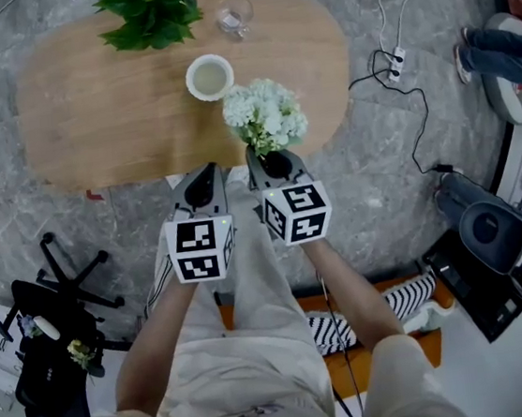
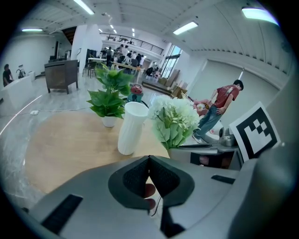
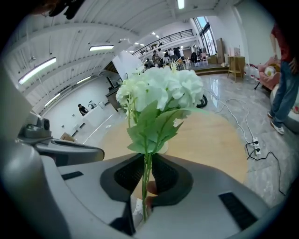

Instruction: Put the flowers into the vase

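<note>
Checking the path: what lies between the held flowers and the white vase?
Nothing. The head view shows only bare table between the flowers and the vase.

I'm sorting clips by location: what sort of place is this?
Probably a large open-plan office hall or lobby. It has a polished marble floor, long ceiling strip lights, and a railed upper gallery with people gathered far behind the oval wooden table.

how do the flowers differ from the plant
The flowers have white blooms; the plant is all green leaves. The flowers are held by their stems in the right tongs; the plant stands in a white pot on the table. Both have green leaves.
</note>
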The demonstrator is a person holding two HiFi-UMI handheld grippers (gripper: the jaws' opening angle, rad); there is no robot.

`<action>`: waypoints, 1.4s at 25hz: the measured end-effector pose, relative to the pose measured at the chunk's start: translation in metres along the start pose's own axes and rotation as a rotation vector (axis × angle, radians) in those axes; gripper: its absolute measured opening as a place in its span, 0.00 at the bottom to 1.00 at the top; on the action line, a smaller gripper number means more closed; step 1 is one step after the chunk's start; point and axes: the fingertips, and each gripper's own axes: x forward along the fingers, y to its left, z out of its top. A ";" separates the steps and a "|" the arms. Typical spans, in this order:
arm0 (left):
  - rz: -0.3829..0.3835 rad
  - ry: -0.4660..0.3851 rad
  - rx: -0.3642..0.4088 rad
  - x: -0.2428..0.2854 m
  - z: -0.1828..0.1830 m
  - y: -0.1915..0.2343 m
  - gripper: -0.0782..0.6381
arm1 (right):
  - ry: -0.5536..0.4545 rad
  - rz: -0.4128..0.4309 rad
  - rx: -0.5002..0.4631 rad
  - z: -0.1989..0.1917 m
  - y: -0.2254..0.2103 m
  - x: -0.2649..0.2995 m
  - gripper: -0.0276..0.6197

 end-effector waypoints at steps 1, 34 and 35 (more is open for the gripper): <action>-0.002 -0.003 0.000 -0.003 0.002 0.000 0.12 | -0.012 0.000 0.002 0.005 0.003 -0.003 0.13; -0.020 -0.195 0.005 -0.045 0.080 0.012 0.12 | -0.467 0.060 -0.080 0.177 0.056 -0.054 0.13; -0.020 -0.200 0.003 -0.046 0.083 0.013 0.12 | -0.481 0.057 -0.078 0.183 0.057 -0.056 0.13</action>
